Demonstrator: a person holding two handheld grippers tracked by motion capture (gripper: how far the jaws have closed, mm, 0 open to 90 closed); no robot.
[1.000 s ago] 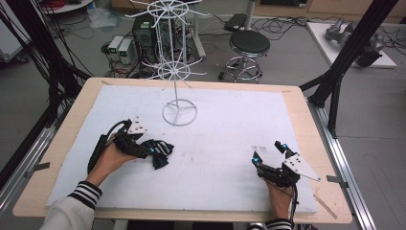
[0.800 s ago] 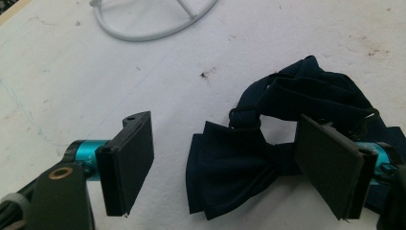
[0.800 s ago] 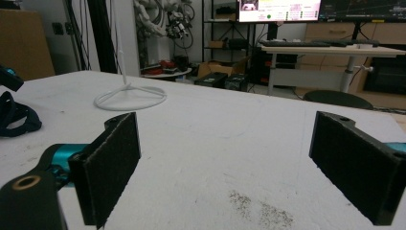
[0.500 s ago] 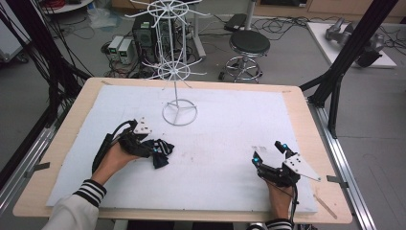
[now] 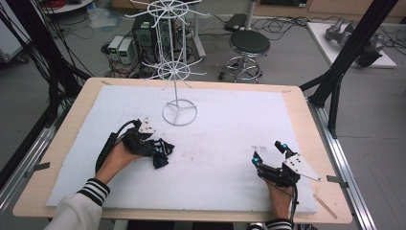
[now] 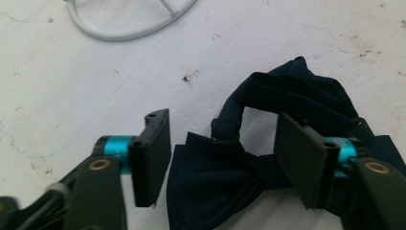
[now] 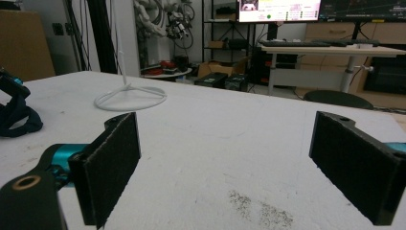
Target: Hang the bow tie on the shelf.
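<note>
A dark navy bow tie point(image 5: 158, 162) point(image 6: 225, 177) with its strap lies on the white table cover point(image 5: 225, 120) at the left. My left gripper point(image 5: 162, 149) point(image 6: 222, 143) points down over it with the tie between its jaws. The jaws have just been closing; the right pad touches the strap and the left pad stands at the bow's edge with a slight gap. My right gripper point(image 5: 268, 152) point(image 7: 225, 143) rests low at the front right, wide open with nothing between its pads. The bow tie point(image 7: 16, 115) also lies far left in the right gripper view.
A white wire display stand point(image 5: 179, 112) point(image 6: 129, 19) point(image 7: 130, 98) rises from a ring base at the back middle of the table. Black frame posts point(image 5: 335, 86) flank the table. A stool point(image 5: 249, 45) and computer gear stand on the floor behind.
My left hand has shifted a little to the right over the bow tie, and its jaws have narrowed around it. The right gripper has stayed put.
</note>
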